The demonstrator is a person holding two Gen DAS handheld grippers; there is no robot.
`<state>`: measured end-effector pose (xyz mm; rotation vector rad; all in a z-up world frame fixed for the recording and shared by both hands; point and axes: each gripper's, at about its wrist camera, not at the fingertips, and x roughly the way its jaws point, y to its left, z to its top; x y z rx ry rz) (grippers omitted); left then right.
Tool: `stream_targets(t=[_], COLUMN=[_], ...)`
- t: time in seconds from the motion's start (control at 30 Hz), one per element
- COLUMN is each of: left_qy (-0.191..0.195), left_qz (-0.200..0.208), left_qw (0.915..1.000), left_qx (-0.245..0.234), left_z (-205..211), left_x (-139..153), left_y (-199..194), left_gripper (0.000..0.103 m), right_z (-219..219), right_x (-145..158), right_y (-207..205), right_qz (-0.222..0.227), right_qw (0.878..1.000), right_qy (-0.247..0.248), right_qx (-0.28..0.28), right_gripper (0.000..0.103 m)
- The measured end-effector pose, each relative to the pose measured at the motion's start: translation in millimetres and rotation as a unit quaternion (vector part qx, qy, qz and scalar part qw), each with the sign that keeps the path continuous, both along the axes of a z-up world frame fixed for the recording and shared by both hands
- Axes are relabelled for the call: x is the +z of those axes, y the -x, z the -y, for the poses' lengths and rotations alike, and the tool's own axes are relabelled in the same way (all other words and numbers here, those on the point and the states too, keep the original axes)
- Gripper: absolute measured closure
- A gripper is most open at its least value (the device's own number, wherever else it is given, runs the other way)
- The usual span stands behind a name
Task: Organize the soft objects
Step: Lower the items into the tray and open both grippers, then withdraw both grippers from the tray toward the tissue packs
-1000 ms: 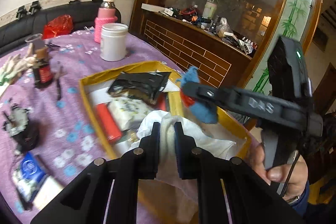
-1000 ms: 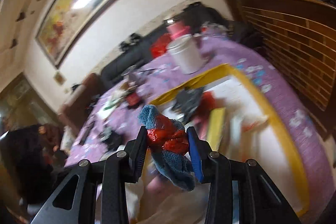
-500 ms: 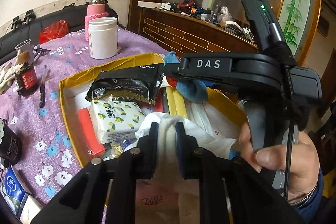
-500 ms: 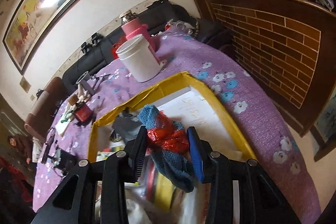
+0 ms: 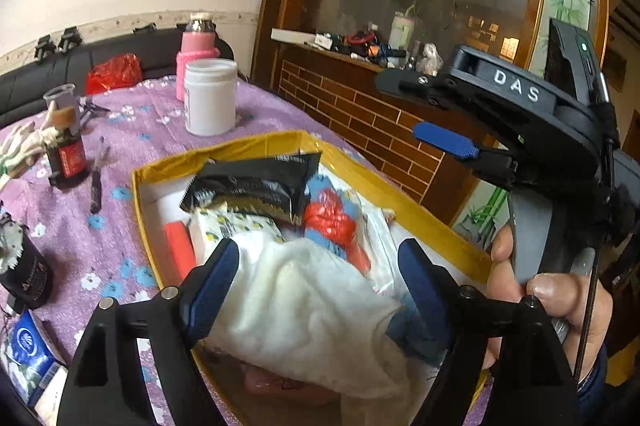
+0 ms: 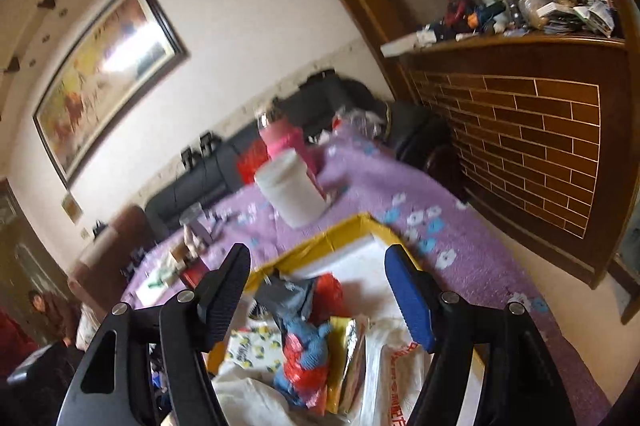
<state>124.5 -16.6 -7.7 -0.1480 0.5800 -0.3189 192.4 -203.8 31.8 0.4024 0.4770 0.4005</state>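
A yellow-rimmed box [image 5: 420,210] sits on the purple floral tablecloth. A white fluffy cloth [image 5: 308,298] lies at its near end, between the spread fingers of my left gripper [image 5: 320,278], which is open and empty. A blue-and-red knitted item [image 5: 332,222] lies in the box beside a black packet [image 5: 252,186] and a lemon-print tissue pack [image 5: 236,226]. In the right wrist view the knitted item [image 6: 308,354] lies in the box [image 6: 344,230] below my right gripper [image 6: 320,290], which is open and empty. The right gripper also shows in the left wrist view [image 5: 444,142], raised over the box's right side.
A white jar [image 5: 210,98] and a pink-sleeved bottle [image 5: 196,54] stand behind the box. A small dark bottle [image 5: 66,154], a pen [image 5: 96,182], a black cup [image 5: 24,266] and a blue tissue pack [image 5: 28,350] lie left. A brick-patterned cabinet [image 5: 360,114] stands to the right.
Both grippers have opened. The left let go of the white cloth, which now lies in the box. The right dropped the blue-and-red knitted item into the box and rose.
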Motion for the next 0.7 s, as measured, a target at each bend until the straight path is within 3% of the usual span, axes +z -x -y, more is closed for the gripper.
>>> stream_targets(t=[0.27,0.43,0.7], left_qy=[0.022,0.014,-0.023], left_qz=[-0.016,-0.017,-0.009], left_qw=[0.9996,0.9997,0.999], left_qx=[0.007,0.008,0.039], left_z=[-10,-21,-65], left_x=[27,40,29], left_y=[18,48,111], left_gripper=[0.022,0.022,0.022], right_z=[15,7,-52], right_x=[8,11,16], right_y=[14,19,58], right_qz=[0.049,0.072,0.05], right_qw=[0.998,0.997,0.996], right_qy=[-0.031,-0.015,0.023], right_qx=[-0.023,-0.022,0.075], right_gripper=[0.026,0.023,0.023])
